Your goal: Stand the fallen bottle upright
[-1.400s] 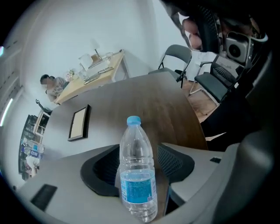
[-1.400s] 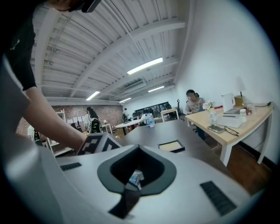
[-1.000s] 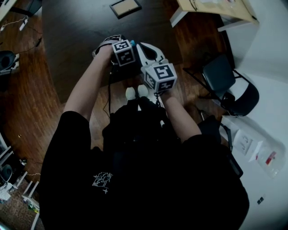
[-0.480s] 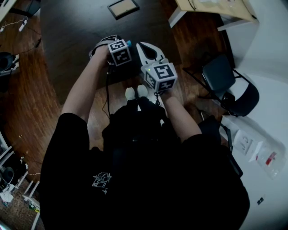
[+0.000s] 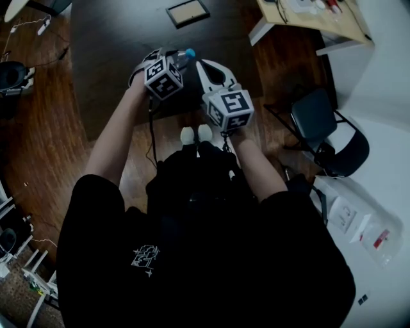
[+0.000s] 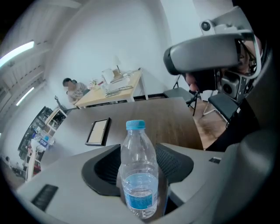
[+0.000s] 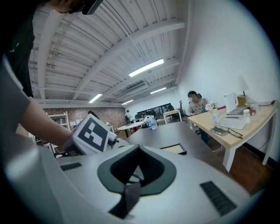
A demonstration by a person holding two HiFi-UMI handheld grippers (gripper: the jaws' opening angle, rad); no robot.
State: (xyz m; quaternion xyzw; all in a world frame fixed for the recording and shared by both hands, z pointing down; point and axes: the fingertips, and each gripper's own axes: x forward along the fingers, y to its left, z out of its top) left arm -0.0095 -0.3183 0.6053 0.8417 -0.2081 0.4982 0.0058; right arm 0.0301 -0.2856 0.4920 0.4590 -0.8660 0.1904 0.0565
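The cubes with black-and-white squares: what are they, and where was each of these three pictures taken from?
There is no robot here. A person holds a two-jaw clamp in each hand, and each marked cube is part of one. The top-down picture comes from a camera on the person's head. The other two come from cameras riding on the clamps, looking along their jaws. The left gripper is closed on a clear water bottle, with its blue cap upward. The right gripper is shut and holds nothing. On the dark table lies a picture frame.
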